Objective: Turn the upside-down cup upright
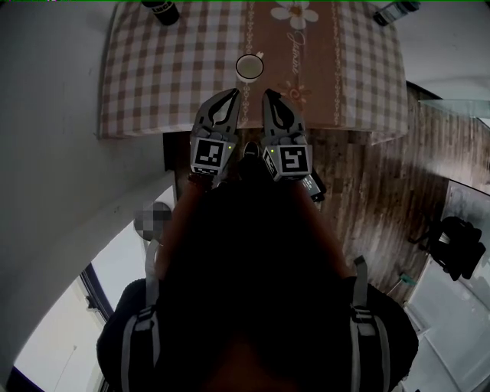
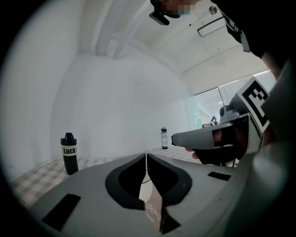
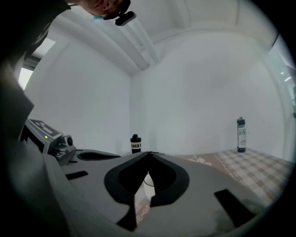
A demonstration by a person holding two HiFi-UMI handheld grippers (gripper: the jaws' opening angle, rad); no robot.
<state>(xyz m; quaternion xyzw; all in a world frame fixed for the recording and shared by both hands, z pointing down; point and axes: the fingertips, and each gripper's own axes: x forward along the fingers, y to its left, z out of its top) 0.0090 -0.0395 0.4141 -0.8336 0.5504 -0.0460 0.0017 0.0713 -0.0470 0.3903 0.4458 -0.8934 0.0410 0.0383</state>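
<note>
Cups: one, a single cup (image 1: 249, 67) on the table (image 1: 153, 84). Tables: one. Cloths: one checked cloth (image 1: 360, 69) over it.

Bottles: two in total, one black bottle (image 1: 161, 11) and one clear bottle (image 1: 396, 11) with a dark cap. Both show again in each gripper view, same two, no third.

Grippers: two, left gripper (image 1: 233, 96) and right gripper (image 1: 269, 96).

Marker cubes: two, one per gripper, left cube (image 1: 211, 154) and right cube (image 1: 293, 160).

Persons: one person (image 1: 253, 291). Shoulder straps on them: two, left strap (image 1: 142, 337) and right strap (image 1: 360, 321).

Dark object on the wood floor (image 1: 457, 249): one, kind not clear.
</note>
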